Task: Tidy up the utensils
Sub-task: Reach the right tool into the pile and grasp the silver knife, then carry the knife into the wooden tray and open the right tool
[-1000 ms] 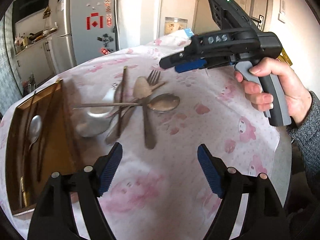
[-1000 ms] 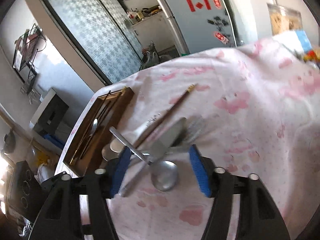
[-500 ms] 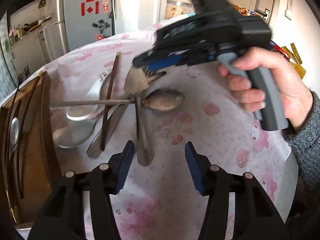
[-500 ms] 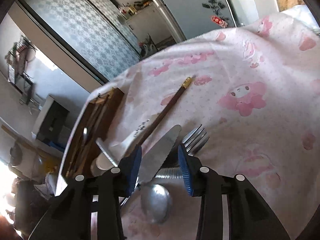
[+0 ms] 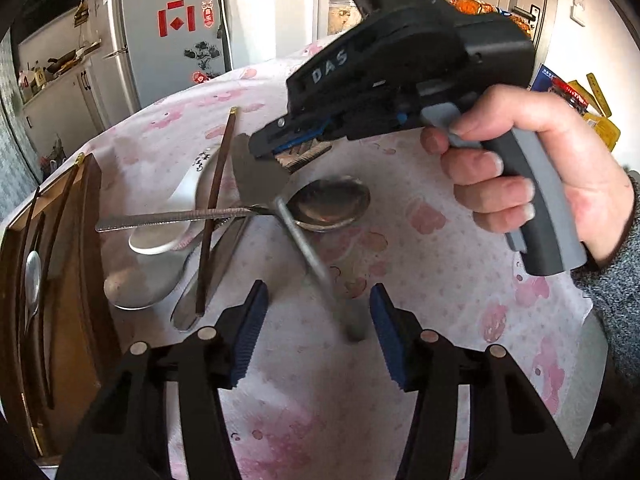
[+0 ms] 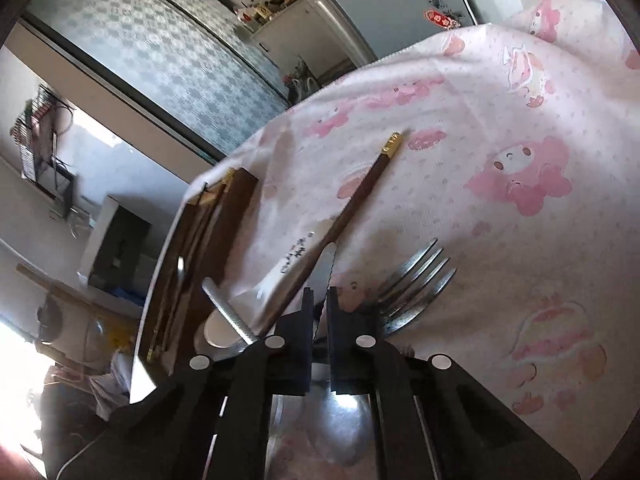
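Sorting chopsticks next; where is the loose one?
In the left wrist view, the chopstick lies left of centre, across the white spoon, right of the wooden tray.

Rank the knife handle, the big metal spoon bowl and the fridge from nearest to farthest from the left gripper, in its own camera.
From the left gripper:
1. Knife handle, between its fingers, toward the right one.
2. Spoon bowl, mid-table ahead.
3. Fridge, beyond the table, upper left.

We see a metal knife (image 5: pixel 256 178), fork (image 6: pixel 416 280), spoon (image 5: pixel 332 204) and brown chopstick (image 5: pixel 214 208) crisscrossed beside our wooden tray (image 5: pixel 90 248).
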`<act>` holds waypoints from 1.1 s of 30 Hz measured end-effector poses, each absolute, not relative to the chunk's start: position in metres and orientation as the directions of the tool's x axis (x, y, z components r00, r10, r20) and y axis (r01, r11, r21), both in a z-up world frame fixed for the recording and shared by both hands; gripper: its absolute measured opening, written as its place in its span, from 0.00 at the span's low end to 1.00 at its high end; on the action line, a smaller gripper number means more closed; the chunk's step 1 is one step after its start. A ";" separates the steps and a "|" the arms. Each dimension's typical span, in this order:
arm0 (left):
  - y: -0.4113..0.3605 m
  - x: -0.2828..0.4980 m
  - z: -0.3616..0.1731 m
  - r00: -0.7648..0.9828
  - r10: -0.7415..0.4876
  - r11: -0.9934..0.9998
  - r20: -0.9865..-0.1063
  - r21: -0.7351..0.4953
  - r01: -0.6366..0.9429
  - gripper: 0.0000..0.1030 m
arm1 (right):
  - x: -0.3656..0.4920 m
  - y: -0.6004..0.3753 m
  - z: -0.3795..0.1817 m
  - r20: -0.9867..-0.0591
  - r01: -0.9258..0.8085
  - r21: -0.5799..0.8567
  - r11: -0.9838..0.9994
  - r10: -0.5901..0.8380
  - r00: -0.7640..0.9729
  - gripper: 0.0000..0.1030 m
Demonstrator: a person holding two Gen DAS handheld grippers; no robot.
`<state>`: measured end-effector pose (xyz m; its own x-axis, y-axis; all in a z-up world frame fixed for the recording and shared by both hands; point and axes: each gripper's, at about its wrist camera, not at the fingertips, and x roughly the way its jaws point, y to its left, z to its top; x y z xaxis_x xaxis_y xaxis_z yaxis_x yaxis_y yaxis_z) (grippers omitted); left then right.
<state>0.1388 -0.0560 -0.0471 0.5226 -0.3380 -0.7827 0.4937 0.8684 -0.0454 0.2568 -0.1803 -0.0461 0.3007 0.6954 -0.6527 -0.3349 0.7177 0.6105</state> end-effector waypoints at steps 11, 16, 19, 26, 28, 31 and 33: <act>-0.067 0.136 -0.041 0.506 -0.363 0.860 -0.782 -0.073 0.504 0.19 | 0.239 -0.202 -0.026 -0.599 -0.346 0.635 0.690 0.723 0.344 0.03; -0.065 0.131 -0.032 0.526 -0.352 0.865 -0.774 -0.055 0.499 0.16 | 0.233 -0.208 -0.019 -0.586 -0.339 0.641 0.688 0.724 0.362 0.03; -0.058 0.127 -0.021 0.547 -0.351 0.868 -0.760 -0.045 0.495 0.15 | 0.229 -0.205 -0.007 -0.581 -0.354 0.631 0.690 0.723 0.374 0.04; -0.019 0.116 -0.005 0.589 -0.328 0.897 -0.739 -0.047 0.440 0.15 | 0.224 -0.153 0.015 -0.579 -0.414 0.605 0.680 0.732 0.358 0.04; 0.001 0.113 -0.003 0.605 -0.305 0.911 -0.735 -0.040 0.411 0.15 | 0.226 -0.128 0.018 -0.573 -0.438 0.605 0.665 0.745 0.341 0.04; 0.037 0.111 -0.001 0.624 -0.268 0.932 -0.734 -0.033 0.361 0.14 | 0.228 -0.086 0.018 -0.563 -0.468 0.614 0.636 0.768 0.306 0.04; 0.062 0.110 -0.003 0.633 -0.235 0.947 -0.738 -0.025 0.321 0.13 | 0.230 -0.057 0.014 -0.570 -0.479 0.614 0.627 0.773 0.280 0.04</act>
<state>0.1103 0.0619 -0.0032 0.6330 -0.2346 -0.7377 0.3214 0.9466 -0.0252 0.2303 -0.0568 0.0135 0.2798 0.7726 -0.5700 -0.4792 0.6268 0.6144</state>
